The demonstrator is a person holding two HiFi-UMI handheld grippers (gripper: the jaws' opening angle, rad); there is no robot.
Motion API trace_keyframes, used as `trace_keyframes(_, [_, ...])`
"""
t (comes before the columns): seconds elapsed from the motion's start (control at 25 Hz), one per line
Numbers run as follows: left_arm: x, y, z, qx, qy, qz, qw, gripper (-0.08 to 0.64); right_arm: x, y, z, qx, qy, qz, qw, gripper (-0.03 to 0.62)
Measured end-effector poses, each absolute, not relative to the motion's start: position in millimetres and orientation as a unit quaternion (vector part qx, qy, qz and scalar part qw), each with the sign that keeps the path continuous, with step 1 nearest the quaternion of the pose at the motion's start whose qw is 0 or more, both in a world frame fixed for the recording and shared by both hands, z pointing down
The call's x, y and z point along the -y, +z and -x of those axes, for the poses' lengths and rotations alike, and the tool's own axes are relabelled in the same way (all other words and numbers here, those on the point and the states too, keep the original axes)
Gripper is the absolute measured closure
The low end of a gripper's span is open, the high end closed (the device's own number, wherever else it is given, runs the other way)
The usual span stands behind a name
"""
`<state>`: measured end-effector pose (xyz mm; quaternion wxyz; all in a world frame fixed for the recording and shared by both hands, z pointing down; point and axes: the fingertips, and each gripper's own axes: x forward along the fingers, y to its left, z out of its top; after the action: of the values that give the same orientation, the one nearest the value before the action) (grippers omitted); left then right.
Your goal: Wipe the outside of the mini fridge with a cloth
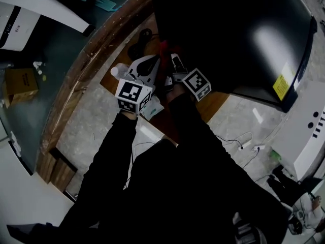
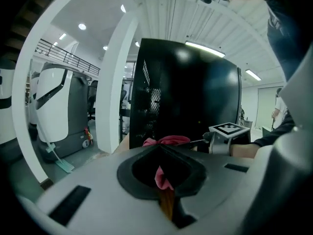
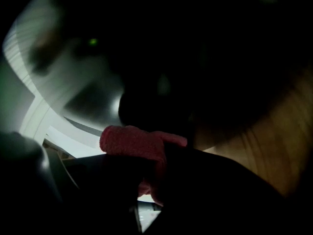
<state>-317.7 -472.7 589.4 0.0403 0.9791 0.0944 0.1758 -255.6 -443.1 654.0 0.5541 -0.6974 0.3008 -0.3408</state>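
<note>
Clamping cloth (image 1: pixel 162 49) in jaws of left gripper (image 2: pixel 164 174) and right gripper (image 3: pixel 150 180), at fridge's (image 1: pixel 228 34) 9 o'clock. Soft, light, limp; best pinched at a bunched fold.

I see a black item (image 1: pixel 140 42) near the wooden board's (image 1: pixel 216 103) left edge. A cardboard box (image 1: pixel 20 83) sits on the green floor, and a white cable (image 1: pixel 238 141) lies beyond the board's right end.

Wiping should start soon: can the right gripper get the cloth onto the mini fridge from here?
Likely yes: the right gripper, shut on the red cloth, sits beside the black mini fridge, nothing between. The left gripper pinches it too.
</note>
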Motion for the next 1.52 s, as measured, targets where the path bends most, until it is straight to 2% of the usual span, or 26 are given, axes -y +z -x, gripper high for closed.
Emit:
trace_keyframes(0.2, [469,652,311,-0.088,0.224,-0.970,0.032,0.557,443,703,255,-0.286,-0.358,0.698,0.550,0.508])
trace_keyframes(0.36, [466,682,308,-0.083,0.250,-0.962,0.069,0.558,442,740,256,-0.265,-0.383,0.694,0.549,0.508])
trace_keyframes(0.48, [468,683,309,-0.075,0.248,-0.962,0.088,0.557,441,764,256,-0.248,-0.400,0.690,0.550,0.509])
trace_keyframes(0.64, [466,674,312,-0.077,0.242,-0.964,0.081,0.557,438,788,257,-0.220,-0.416,0.687,0.554,0.509])
trace_keyframes(0.8, [465,666,325,-0.078,0.240,-0.964,0.083,0.557,439,787,262,-0.233,-0.418,0.698,0.533,0.511])
trace_keyframes(1.04, [464,624,354,-0.070,0.206,-0.974,0.072,0.558,428,705,298,-0.341,-0.383,0.694,0.505,0.511])
trace_keyframes(1.52, [399,410,400,-0.103,0.026,-0.994,0.033,0.557,341,439,354,-0.476,-0.242,0.700,0.475,0.511])
